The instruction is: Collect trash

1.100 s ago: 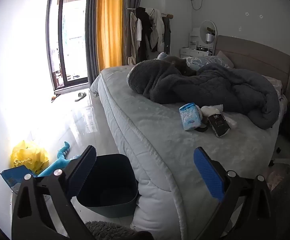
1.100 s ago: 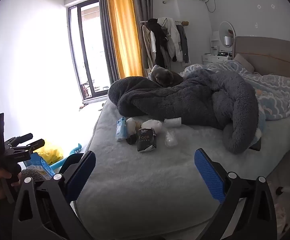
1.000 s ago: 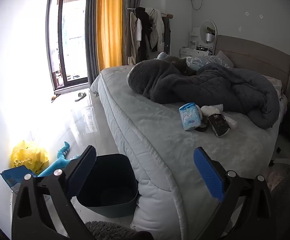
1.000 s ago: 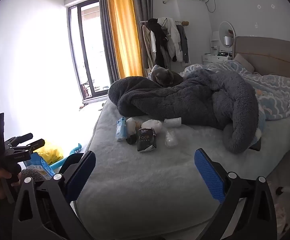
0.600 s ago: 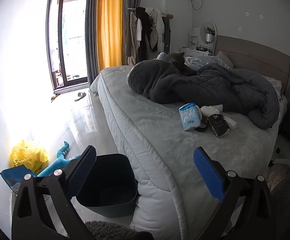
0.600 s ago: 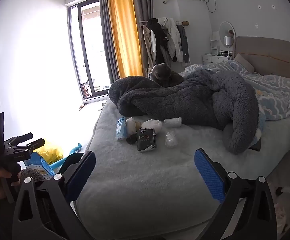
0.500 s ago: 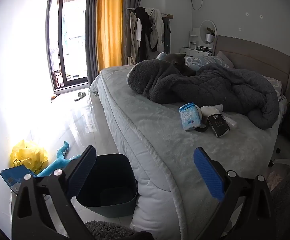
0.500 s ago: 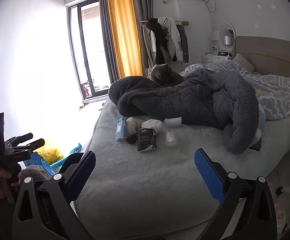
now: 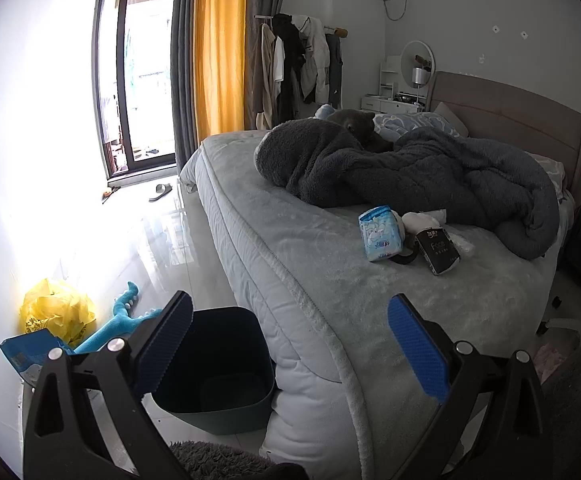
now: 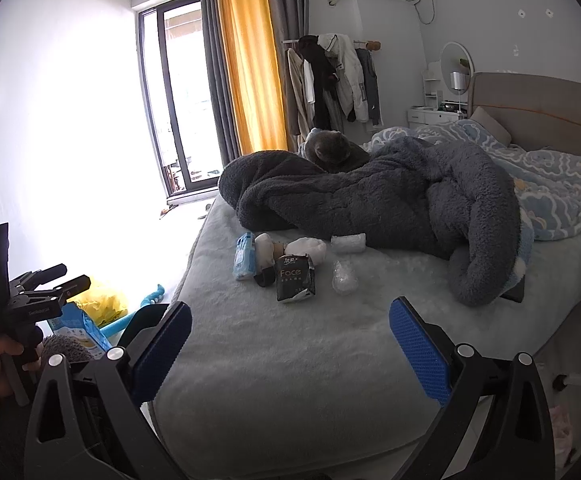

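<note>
- Left gripper (image 9: 288,342) held above the foot corner of the bed (image 9: 314,280), blue pads spread wide, holding nothing
- Right gripper (image 10: 290,346) over the foot edge of the bed, pads also spread wide and empty
- Dark blue bin (image 9: 218,364) on the floor, against the bed's foot corner
- Trash cluster mid-bed, nearer the window-side edge: blue tissue pack (image 10: 245,256), black "Face" tissue pack (image 10: 295,278), crumpled white tissue (image 10: 306,249), clear plastic wrapper (image 10: 344,277)
- Beyond it, a rumpled grey blanket (image 10: 370,196) with a grey cat (image 10: 328,150) behind
</note>
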Demonstrator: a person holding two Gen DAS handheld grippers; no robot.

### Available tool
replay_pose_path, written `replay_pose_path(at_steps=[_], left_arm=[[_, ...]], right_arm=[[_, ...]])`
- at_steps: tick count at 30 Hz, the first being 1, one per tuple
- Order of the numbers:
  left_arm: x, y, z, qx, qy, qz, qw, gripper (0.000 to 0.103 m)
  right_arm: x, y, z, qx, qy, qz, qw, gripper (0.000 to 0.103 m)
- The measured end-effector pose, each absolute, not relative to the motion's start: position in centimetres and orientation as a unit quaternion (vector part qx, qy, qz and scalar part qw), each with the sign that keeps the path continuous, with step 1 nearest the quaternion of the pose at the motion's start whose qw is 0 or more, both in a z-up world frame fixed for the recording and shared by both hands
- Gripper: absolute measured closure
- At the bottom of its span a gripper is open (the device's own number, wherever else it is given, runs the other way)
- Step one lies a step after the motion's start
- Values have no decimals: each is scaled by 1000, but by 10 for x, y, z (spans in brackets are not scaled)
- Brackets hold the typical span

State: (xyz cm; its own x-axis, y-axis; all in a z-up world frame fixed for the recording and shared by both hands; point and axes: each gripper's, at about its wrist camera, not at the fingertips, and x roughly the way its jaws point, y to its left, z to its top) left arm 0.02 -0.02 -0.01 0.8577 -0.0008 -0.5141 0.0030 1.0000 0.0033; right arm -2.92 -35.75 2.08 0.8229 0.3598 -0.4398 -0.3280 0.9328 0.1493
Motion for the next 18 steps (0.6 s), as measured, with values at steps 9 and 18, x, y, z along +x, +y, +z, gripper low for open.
replay_pose_path(at_steps=[9,18], left_arm=[[0,0,0,2,267,-1,964,3],[0,0,0,1,267,-1,964,3]], right_arm=[[-28,-357,21,32,237,180,954,3],[-29,-356,20,32,238,181,954,3]])
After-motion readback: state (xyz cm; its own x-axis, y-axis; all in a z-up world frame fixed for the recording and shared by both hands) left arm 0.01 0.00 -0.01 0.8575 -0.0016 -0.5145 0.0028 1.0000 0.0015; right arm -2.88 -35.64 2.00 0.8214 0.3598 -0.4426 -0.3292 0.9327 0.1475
